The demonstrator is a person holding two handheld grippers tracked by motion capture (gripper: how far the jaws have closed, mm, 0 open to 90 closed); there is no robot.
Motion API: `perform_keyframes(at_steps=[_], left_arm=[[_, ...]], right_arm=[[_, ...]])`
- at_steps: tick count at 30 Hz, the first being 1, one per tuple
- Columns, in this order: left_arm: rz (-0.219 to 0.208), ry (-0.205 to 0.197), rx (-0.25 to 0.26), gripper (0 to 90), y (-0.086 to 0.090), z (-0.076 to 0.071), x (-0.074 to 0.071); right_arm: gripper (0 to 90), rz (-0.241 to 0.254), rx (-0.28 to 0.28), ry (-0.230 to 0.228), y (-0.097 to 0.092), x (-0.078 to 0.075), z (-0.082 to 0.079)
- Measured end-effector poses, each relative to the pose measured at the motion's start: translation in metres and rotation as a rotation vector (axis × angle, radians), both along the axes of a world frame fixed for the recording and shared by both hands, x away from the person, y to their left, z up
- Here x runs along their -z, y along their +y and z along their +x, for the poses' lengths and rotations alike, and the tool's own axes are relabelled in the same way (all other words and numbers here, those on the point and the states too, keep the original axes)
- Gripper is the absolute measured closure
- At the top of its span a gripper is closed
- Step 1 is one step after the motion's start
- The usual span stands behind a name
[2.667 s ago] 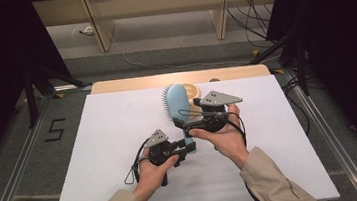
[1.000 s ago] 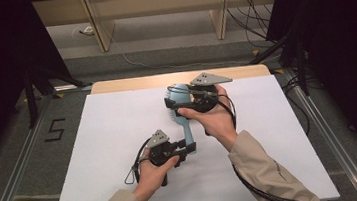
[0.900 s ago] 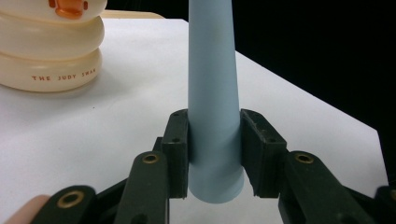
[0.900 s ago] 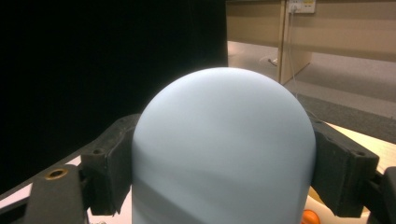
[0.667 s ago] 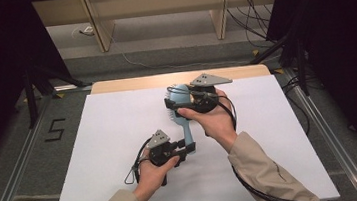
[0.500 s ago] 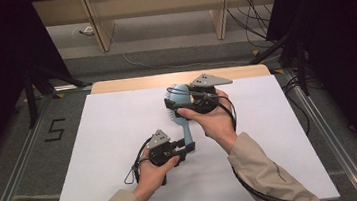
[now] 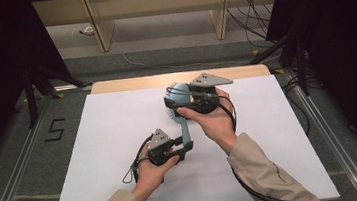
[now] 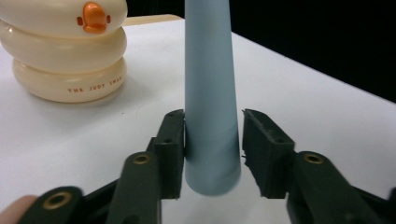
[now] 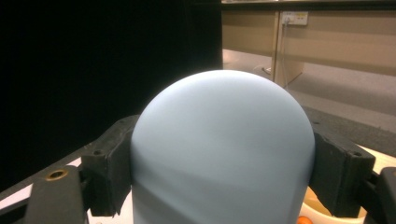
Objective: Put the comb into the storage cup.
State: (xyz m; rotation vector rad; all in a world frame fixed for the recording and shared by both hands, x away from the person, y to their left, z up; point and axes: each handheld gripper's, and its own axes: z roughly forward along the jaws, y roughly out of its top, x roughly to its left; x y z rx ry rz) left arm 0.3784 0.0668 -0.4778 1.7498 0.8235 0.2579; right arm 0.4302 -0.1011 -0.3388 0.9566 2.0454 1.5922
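A light blue hairbrush (image 7: 184,125) is held over the white table, bristles to the left. My right gripper (image 7: 182,98) is shut on its rounded head (image 9: 222,149), with a pad against each side. My left gripper (image 7: 183,148) is at the end of the handle (image 8: 210,93). Its jaws have just been opening. The handle still stands between them: one pad (image 8: 172,144) touches it, and the other pad (image 8: 261,149) stands a small gap away.
A cream toy of stacked rings with an orange beak (image 8: 65,51) stands on the white table top (image 7: 110,138) beyond the handle. A wooden strip (image 7: 129,84) runs along the table's far edge. Cables trail from both grippers.
Since the earliest frame my right gripper has carried the brush head toward the far side of the table. Over the last second both hands have kept still.
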Motion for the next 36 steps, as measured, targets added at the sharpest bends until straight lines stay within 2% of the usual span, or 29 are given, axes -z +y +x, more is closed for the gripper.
perform_keyframes(at_steps=[1,3,5,6,8,11,15,19,24,30,36], left_arm=[[0.009,0.001,-0.006,49.2,0.0,0.0,-0.001],[0.035,0.003,-0.028,30.0,-0.001,-0.001,-0.002],[0.06,-0.012,-0.047,20.6,-0.001,-0.001,-0.003],[0.069,-0.016,-0.045,16.3,-0.001,-0.001,-0.004],[0.076,-0.016,-0.041,14.0,0.0,-0.002,-0.005],[0.095,-0.014,-0.033,0.0,0.001,-0.002,-0.006],[0.119,-0.008,-0.079,0.0,0.004,-0.002,-0.008],[0.132,-0.009,-0.091,0.0,0.013,-0.001,-0.009],[0.15,-0.019,-0.114,0.0,0.031,-0.003,-0.009],[0.152,-0.033,-0.152,0.0,0.056,-0.006,-0.009],[0.153,-0.051,-0.172,0.0,0.071,-0.009,-0.01]], right_arm=[[20.2,0.002,0.004,-0.005,0.0,-0.001,0.0],[20.2,0.001,0.015,-0.017,-0.002,-0.001,0.0],[20.2,0.007,0.024,-0.027,-0.003,-0.002,0.001],[20.2,0.012,0.027,-0.031,-0.004,-0.002,0.001],[20.2,0.013,0.039,-0.04,-0.006,-0.003,0.001],[20.2,0.013,0.051,-0.045,-0.008,-0.004,0.001],[20.3,0.017,0.063,-0.062,-0.01,-0.005,0.002],[20.2,0.024,0.081,-0.078,-0.013,-0.006,0.002],[20.3,0.031,0.095,-0.087,-0.017,-0.007,0.003],[20.2,0.036,0.107,-0.096,-0.018,-0.008,0.004],[20.2,0.046,0.114,-0.106,-0.019,-0.01,0.006]])
